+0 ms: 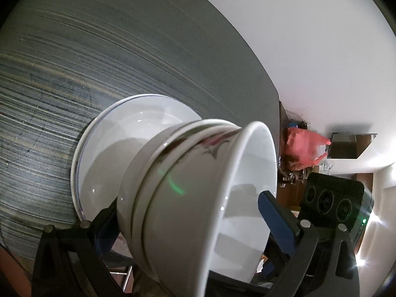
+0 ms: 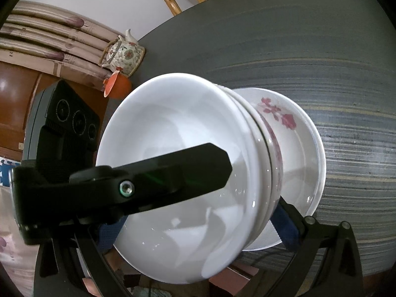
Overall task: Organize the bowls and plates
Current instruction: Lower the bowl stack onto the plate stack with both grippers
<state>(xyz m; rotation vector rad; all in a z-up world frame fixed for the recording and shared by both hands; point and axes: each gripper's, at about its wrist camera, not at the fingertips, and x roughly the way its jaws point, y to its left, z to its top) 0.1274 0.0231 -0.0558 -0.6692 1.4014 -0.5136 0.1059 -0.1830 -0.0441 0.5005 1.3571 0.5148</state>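
While both claws pinch bowl stack (image 1: 198, 198) rim from opposite sides, left claw (image 1: 188, 225) and right claw (image 2: 195, 210) hold it above plates (image 2: 297, 148) on counter (image 1: 74, 74). Glazed ceramic: heavy, stiff, slippery, chip-prone; grip rim wall deep.

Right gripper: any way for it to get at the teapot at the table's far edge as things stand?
Probably not. The right gripper looks shut on the stack of bowls, which sits on the plates, and the left gripper also reaches into the top bowl. The stack stands between it and the teapot.
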